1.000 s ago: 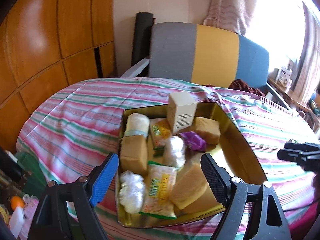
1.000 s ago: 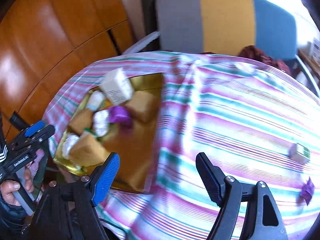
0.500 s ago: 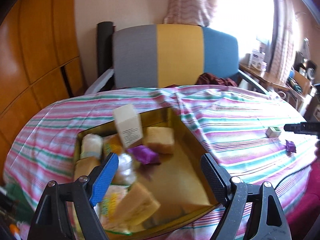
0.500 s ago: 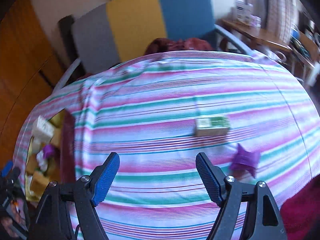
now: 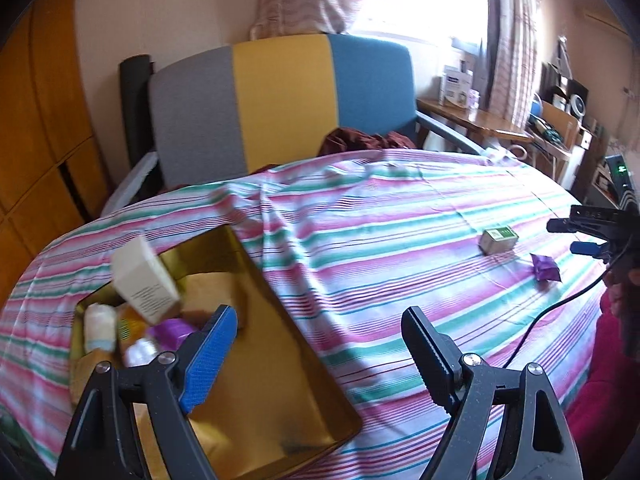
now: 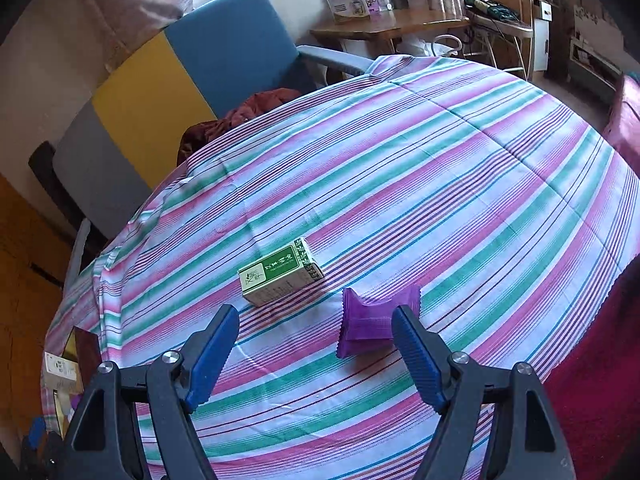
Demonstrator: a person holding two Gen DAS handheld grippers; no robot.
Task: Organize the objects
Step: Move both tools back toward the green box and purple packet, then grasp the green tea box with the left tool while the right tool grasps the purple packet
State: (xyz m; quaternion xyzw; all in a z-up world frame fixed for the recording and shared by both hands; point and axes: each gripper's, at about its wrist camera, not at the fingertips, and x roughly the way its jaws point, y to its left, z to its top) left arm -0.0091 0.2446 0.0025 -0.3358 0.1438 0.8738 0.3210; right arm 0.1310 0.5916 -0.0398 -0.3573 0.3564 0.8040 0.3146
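At the lower left of the left wrist view, a gold rectangular metal tin [image 5: 280,364] holds a tilted white cardboard box [image 5: 144,280] and assorted wrapped packets. The left tool [image 5: 320,356] hangs open and empty over the tin's right edge and the striped pink, green and white cloth on the surface [image 5: 380,240]. In the right wrist view, a small green-and-white carton [image 6: 280,276] lies mid-frame; just right of it sits a purple crinkle-edged wrapper [image 6: 372,320]. The right tool [image 6: 316,344] gapes empty, its right finger overlapping the wrapper.
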